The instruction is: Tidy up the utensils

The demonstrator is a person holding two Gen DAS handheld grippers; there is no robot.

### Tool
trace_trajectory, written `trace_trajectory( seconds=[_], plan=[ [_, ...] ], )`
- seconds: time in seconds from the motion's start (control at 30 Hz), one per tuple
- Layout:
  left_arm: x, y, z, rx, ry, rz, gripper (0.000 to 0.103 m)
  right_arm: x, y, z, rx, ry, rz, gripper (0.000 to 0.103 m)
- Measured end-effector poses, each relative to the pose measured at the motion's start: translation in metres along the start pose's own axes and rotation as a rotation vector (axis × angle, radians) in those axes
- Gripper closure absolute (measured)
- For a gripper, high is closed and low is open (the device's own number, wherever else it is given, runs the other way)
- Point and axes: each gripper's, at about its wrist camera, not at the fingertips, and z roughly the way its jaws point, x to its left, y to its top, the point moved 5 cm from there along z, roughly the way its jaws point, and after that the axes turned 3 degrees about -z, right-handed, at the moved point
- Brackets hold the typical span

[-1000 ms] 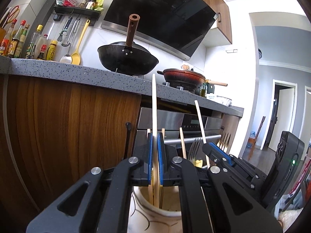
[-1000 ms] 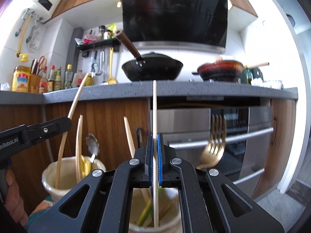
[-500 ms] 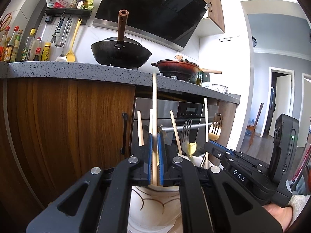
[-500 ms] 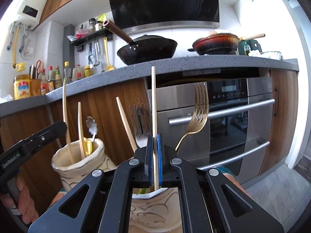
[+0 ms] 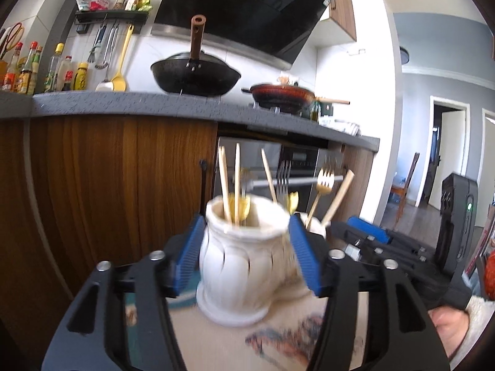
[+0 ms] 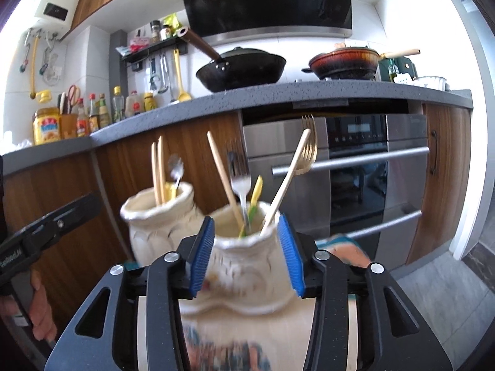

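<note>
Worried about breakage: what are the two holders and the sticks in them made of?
Both holders look like glazed cream ceramic with thick uneven rims, so likely breakable. The sticks look like pale matte wood or bamboo, though blur leaves that open.

Patterned table [image 5: 216, 334] bears 2 jars [image 5: 244, 259].
</note>
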Motion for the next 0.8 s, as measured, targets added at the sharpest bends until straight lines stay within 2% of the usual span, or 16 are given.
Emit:
trace_trajectory(
  seconds=[0.17, 0.33, 0.43, 0.6, 0.8],
  plan=[
    [-0.004, -0.023, -0.023, 0.019, 0.039, 0.035, 0.029, -0.001, -0.014, -0.022, 0.016, -0.004, -0.021, 0.047],
    [-0.008, -0.032, -0.040, -0.018, 0.077, 0.065, 0.011, 0.008, -0.019, -0.041, -0.030, -0.017, -0.111, 0.025],
    [-0.010, -0.036, -0.044, -0.038, 0.087, 0.068, 0.006, 0.012, -0.021, -0.044, -0.042, -0.004, -0.122, 0.017],
    [-0.007, -0.044, -0.041, -0.041, 0.138, 0.080, 0.006, 0.010, -0.023, -0.045, -0.054, -0.008, -0.127, 0.010],
    [0.007, -0.045, -0.038, -0.019, 0.153, 0.022, 0.006, 0.003, -0.022, -0.046, -0.066, -0.023, -0.105, 0.007]
  ],
)
